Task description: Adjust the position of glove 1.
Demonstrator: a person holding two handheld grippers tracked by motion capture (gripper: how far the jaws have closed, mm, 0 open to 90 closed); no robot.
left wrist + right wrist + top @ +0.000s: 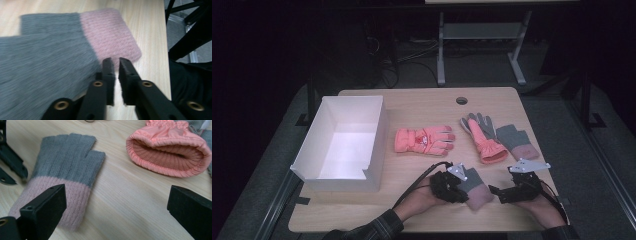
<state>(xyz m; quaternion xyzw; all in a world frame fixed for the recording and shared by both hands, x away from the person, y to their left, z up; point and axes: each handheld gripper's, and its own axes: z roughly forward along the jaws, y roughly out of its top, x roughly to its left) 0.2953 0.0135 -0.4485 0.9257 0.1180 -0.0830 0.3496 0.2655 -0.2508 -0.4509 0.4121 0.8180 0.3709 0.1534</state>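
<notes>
Bare table [412, 172] lies between white box [343, 142] and grey-pink glove [475, 187].

Left gripper [460, 184] fingers nearly together, nothing between; right gripper [495, 190] fingers wide apart.

A dim lab or test room

A lone wooden table [422, 102], loose cables [407, 60] on the floor, a metal stand [482, 35] behind.

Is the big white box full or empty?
Empty. The high view looks down into the white box and shows its bare white floor and walls. All the gloves, like the grey and pink glove, lie outside on the table.
</notes>
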